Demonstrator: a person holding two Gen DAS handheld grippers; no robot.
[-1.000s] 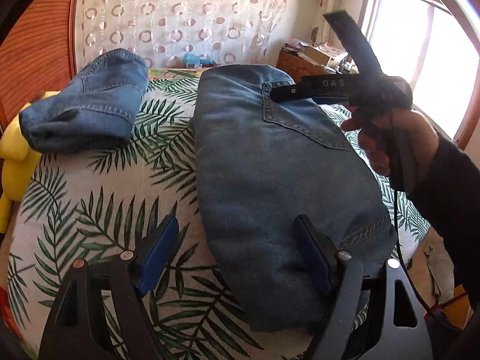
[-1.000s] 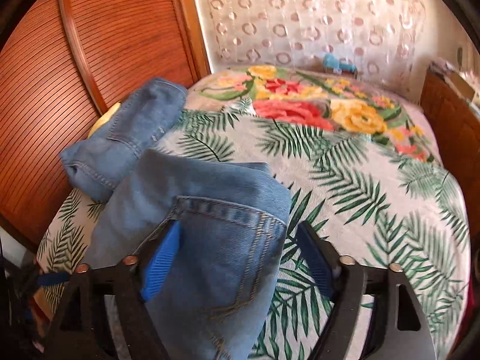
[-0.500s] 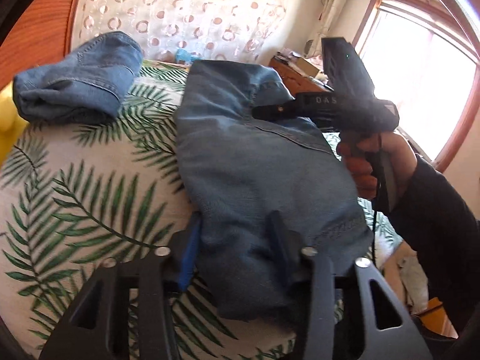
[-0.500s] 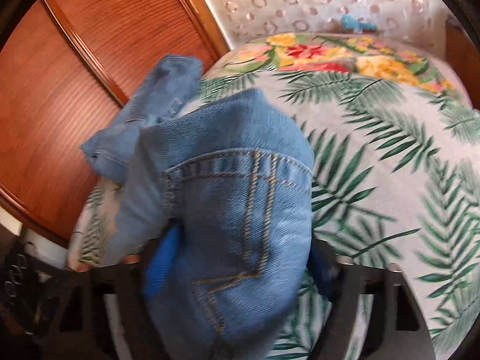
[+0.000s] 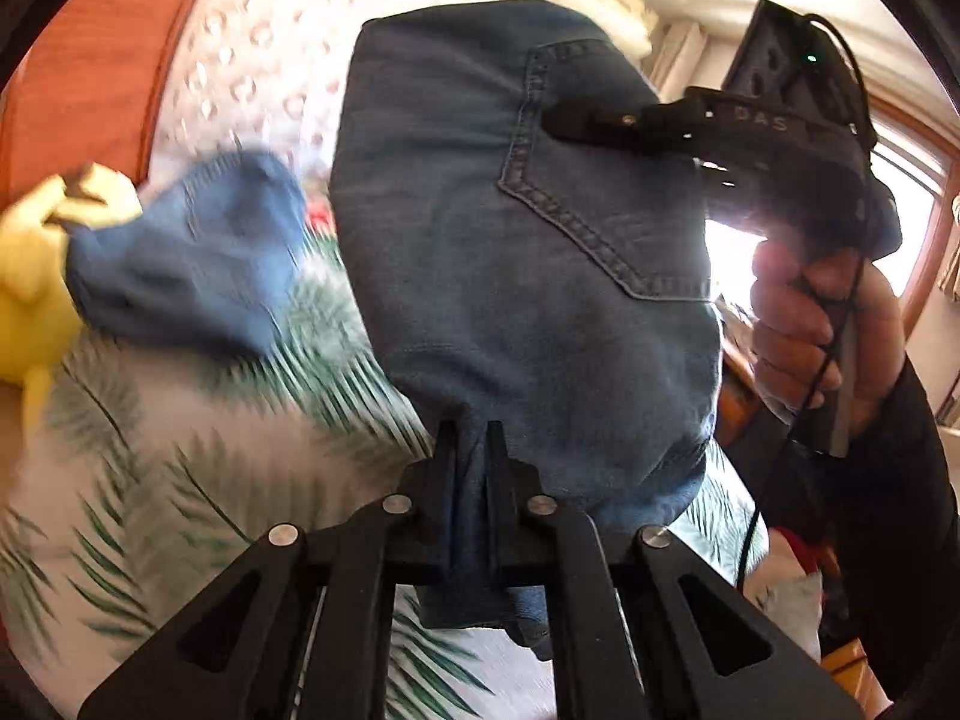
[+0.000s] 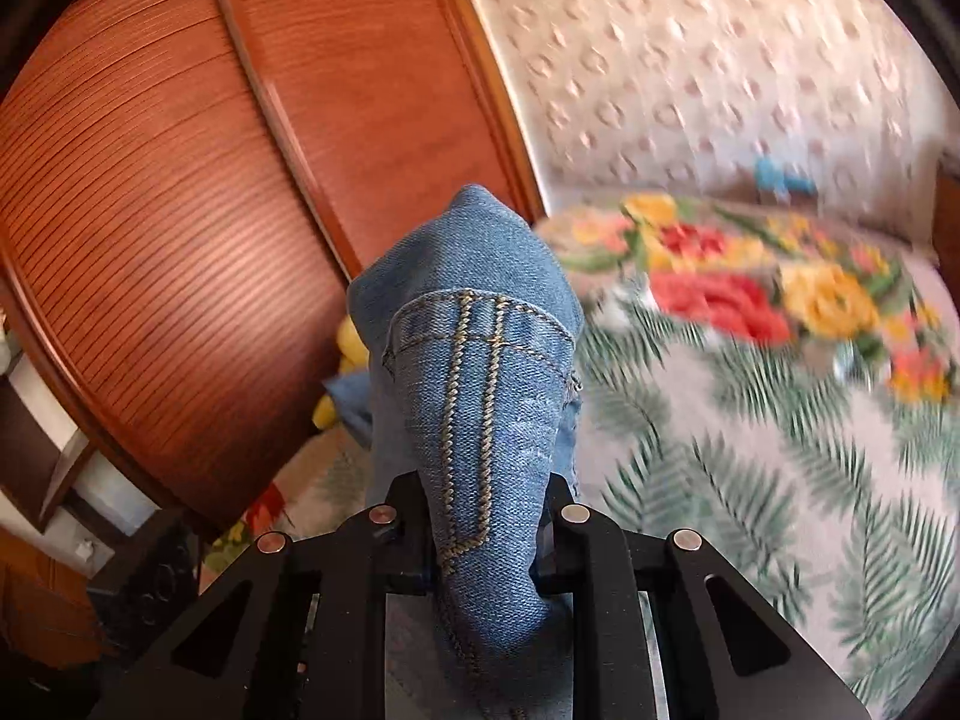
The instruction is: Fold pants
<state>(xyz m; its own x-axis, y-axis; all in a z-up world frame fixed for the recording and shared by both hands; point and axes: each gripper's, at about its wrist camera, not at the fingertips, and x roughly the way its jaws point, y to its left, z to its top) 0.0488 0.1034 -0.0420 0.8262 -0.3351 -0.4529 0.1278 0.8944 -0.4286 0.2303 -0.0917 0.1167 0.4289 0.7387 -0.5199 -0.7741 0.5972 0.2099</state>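
Observation:
The folded blue jeans (image 5: 516, 228) hang lifted off the bed, back pocket facing the left wrist camera. My left gripper (image 5: 471, 438) is shut on their near edge. My right gripper (image 6: 486, 498) is shut on the other end of the jeans (image 6: 474, 360), where yellow seam stitching shows. In the left wrist view the right gripper (image 5: 576, 120) pinches the jeans by the pocket, held by a hand (image 5: 810, 324).
A second folded pair of jeans (image 5: 192, 258) lies on the leaf-print bedspread (image 5: 198, 480) at the left, next to a yellow plush toy (image 5: 36, 276). A wooden wardrobe (image 6: 180, 180) stands left of the bed. A patterned curtain (image 6: 690, 72) hangs behind.
Both grippers have closed on the jeans and lifted them off the bed. Half a second ago the jeans still lay on the bedspread between open fingers.

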